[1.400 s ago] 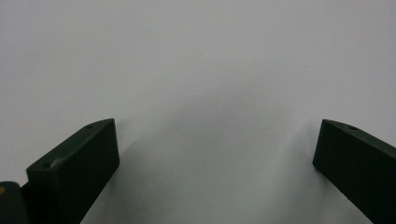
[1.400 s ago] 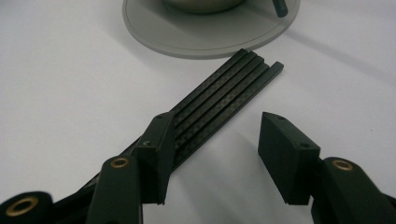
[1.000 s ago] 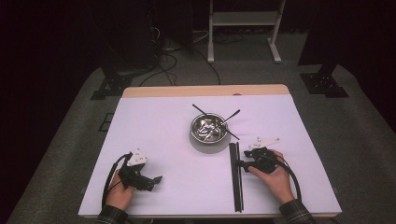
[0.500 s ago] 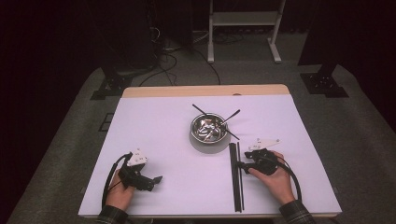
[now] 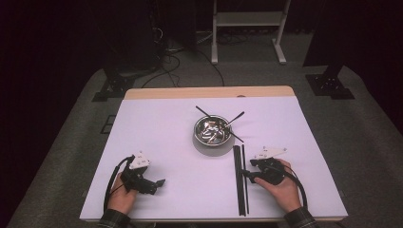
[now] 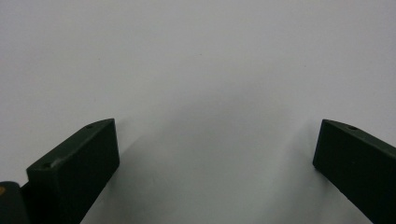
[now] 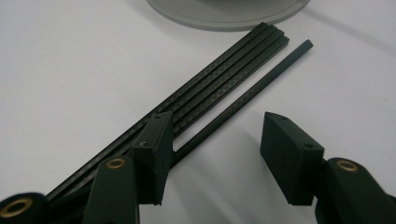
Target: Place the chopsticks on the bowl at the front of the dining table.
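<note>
Landmark: steel bowl (image 5: 212,134), mid-table, holding metal pieces plus a few black sticks (image 5: 204,112) poking out over its rim. Black rods (image 5: 239,180) lie flat in a tight row just right of the bowl, running from its base toward the person; one single rod (image 7: 243,103) sits a hair apart on the far side from the bundle. Right gripper (image 5: 247,175) is at the rods, near-right of bowl, jaws spread, one jaw over the bundle edge, the single rod between the jaws, nothing pinched. Left gripper (image 5: 159,182) is well left of the bowl and nearer the person, jaws wide apart over bare table (image 5: 157,123). Table white, wooden strip at far edge. Grey carpet, cables and stand legs beyond the bowl, dark room.
</note>
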A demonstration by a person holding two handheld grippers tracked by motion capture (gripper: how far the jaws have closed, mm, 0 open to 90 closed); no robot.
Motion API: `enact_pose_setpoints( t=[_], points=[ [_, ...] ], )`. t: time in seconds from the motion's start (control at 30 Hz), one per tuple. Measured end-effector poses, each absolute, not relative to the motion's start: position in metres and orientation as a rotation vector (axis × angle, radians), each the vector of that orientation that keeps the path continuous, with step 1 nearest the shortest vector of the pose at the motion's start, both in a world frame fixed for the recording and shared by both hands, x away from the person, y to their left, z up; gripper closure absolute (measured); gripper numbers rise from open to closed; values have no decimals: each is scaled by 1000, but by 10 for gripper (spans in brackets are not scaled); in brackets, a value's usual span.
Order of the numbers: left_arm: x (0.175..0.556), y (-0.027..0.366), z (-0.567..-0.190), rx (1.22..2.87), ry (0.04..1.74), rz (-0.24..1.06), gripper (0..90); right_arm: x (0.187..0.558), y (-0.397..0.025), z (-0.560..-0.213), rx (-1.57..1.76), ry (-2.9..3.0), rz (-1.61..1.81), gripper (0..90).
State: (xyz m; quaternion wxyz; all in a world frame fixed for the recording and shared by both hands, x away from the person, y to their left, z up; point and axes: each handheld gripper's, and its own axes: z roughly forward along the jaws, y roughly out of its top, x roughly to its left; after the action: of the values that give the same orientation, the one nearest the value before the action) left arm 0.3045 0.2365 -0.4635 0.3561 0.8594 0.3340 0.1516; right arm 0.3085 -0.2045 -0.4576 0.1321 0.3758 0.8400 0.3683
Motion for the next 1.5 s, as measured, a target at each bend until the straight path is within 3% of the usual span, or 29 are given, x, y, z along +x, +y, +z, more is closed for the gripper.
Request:
enact_pose_setpoints(
  t=[1.5],
  points=[
    [304,237,-463,2220,863,392,0,261,-213,-456,1061,2454,1026,419]
  ],
)
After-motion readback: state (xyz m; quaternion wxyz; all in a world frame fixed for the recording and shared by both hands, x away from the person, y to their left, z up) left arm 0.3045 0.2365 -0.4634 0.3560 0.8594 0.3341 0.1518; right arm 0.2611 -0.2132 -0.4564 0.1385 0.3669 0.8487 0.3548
